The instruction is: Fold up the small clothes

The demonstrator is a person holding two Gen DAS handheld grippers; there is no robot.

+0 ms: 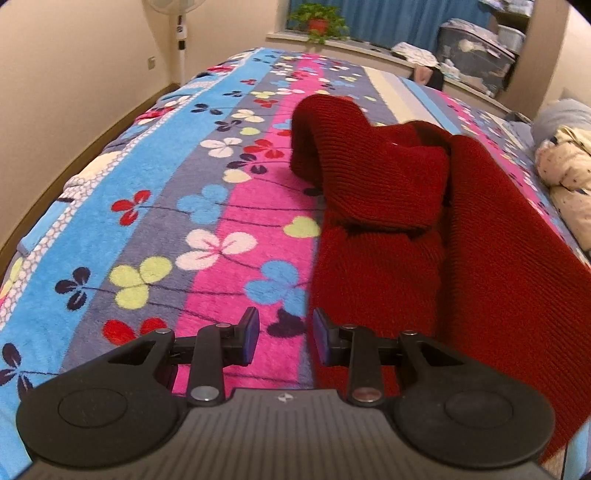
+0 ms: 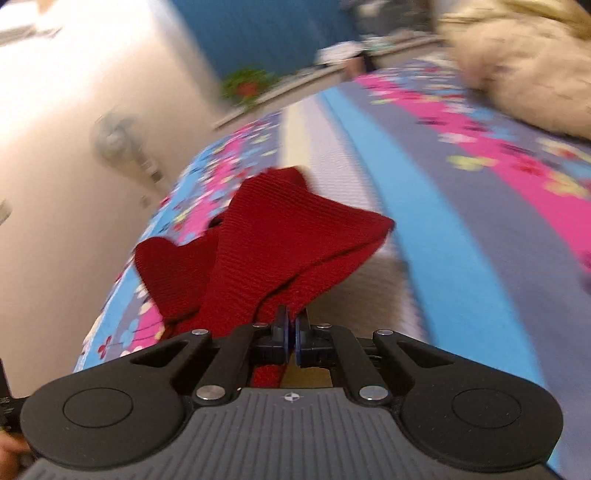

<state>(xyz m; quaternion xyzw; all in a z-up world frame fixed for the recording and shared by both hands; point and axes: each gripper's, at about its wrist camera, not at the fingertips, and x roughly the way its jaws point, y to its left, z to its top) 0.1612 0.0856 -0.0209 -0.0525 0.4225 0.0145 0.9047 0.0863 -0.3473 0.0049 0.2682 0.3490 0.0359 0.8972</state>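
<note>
Red knit sweater (image 2: 280, 251) fabric is pinched between the two fingers of the right gripper (image 2: 291, 334), whose blue-faced pads are pressed nearly together on a gathered bunch of the cloth. From that pinch the garment fans out ahead in two raised folds, one running forward to a blunt corner on the right, the other dropping left toward a rounded lobe that lies on the floral fleece blanket (image 2: 480, 221). A strip of the same red knit hangs down between the finger linkages, below the pads. This view is smeared by motion, so finer detail of the weave and the room is hard to make out.

The left gripper (image 1: 282, 338) has its fingers spread wide with nothing between them; its right pad sits just at the near left edge of the sweater (image 1: 388, 192), and I cannot tell whether it touches. Past it the garment lies on the blanket (image 1: 166, 221), with a sleeve arched up and folded over the body and a broad panel sloping down on the right.

Farther out, a cream patterned quilt (image 1: 569, 173) is bunched at the right edge of the bed, a standing fan (image 1: 181, 33) is against the left wall, and a potted plant (image 1: 319, 20) sits on the windowsill
</note>
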